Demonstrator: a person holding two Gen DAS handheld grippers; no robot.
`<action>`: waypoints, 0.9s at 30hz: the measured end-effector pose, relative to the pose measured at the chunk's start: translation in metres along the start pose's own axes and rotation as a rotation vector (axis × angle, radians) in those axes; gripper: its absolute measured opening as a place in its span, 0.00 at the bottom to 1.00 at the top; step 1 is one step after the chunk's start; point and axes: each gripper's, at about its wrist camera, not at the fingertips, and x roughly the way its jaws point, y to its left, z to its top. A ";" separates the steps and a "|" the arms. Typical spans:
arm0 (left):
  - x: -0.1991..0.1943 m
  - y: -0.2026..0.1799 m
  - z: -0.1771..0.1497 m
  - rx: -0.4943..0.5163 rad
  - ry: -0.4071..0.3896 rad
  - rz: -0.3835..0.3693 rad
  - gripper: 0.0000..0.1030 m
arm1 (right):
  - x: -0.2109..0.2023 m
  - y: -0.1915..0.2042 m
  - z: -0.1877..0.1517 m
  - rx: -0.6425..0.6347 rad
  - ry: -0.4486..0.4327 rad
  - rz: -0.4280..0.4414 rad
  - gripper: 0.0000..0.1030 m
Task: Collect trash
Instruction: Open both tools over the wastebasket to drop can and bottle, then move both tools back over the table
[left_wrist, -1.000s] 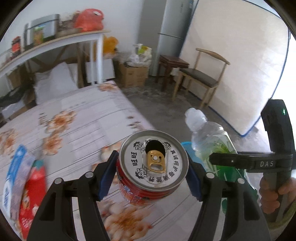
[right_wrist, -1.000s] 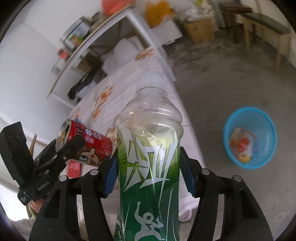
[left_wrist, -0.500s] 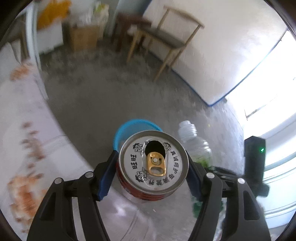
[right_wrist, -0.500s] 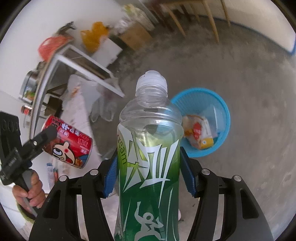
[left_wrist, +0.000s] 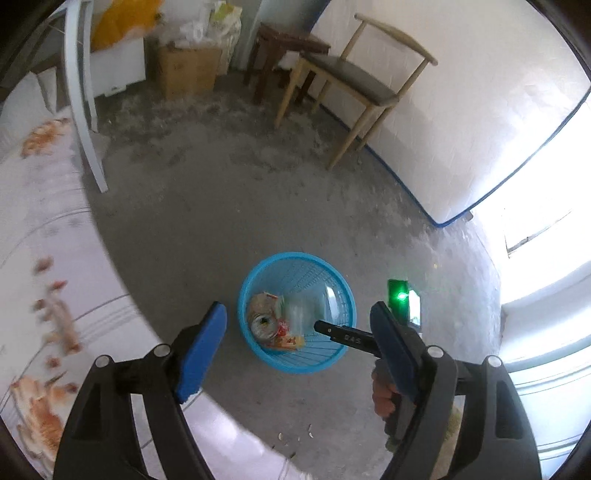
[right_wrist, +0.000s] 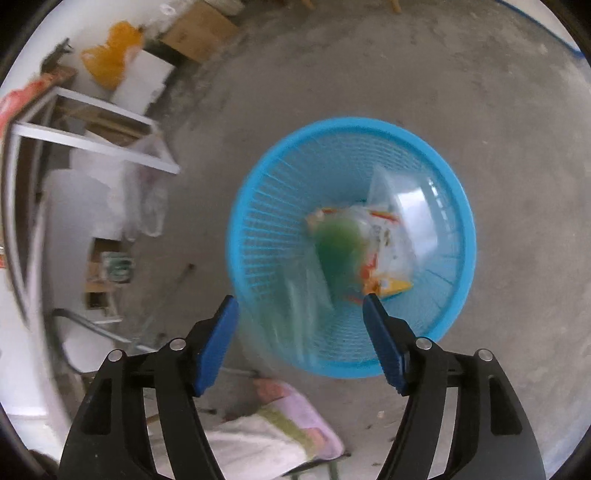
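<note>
A blue mesh basket (left_wrist: 334, 275) stands on the concrete floor, and both grippers hang over it. My left gripper (left_wrist: 297, 310) is empty, its jaws opening. The red can (left_wrist: 263, 325) lies in the basket, top up, beside snack wrappers (left_wrist: 286, 338). My right gripper (right_wrist: 300, 301) is also opening, its pads clear of the green-labelled bottle (right_wrist: 334, 251). The bottle is a blur dropping into the basket (right_wrist: 251, 199) onto a snack wrapper (right_wrist: 388, 254). In the left wrist view one black finger (left_wrist: 343, 336) of the right gripper reaches over the rim, held by a hand (left_wrist: 384, 397).
A table with a floral cloth (left_wrist: 40, 229) runs along the left, and a white table leg (left_wrist: 86, 122) stands behind it. A wooden chair (left_wrist: 354, 75), a dark stool (left_wrist: 286, 40) and a cardboard box (left_wrist: 188, 70) line the far wall. A folded cloth (right_wrist: 280, 428) lies beside the basket.
Both grippers swung from the table to above the basket and opened. The can left the left jaws and lies in the basket. The bottle has left the right jaws and is falling.
</note>
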 end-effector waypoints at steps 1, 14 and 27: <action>-0.004 0.003 -0.002 0.000 -0.009 -0.002 0.75 | 0.000 -0.002 -0.004 0.006 -0.004 0.009 0.65; -0.091 0.028 -0.049 0.016 -0.150 -0.005 0.75 | -0.065 -0.019 -0.050 0.012 -0.111 0.077 0.65; -0.169 0.060 -0.122 0.004 -0.262 0.037 0.77 | -0.119 0.007 -0.099 -0.060 -0.168 0.141 0.70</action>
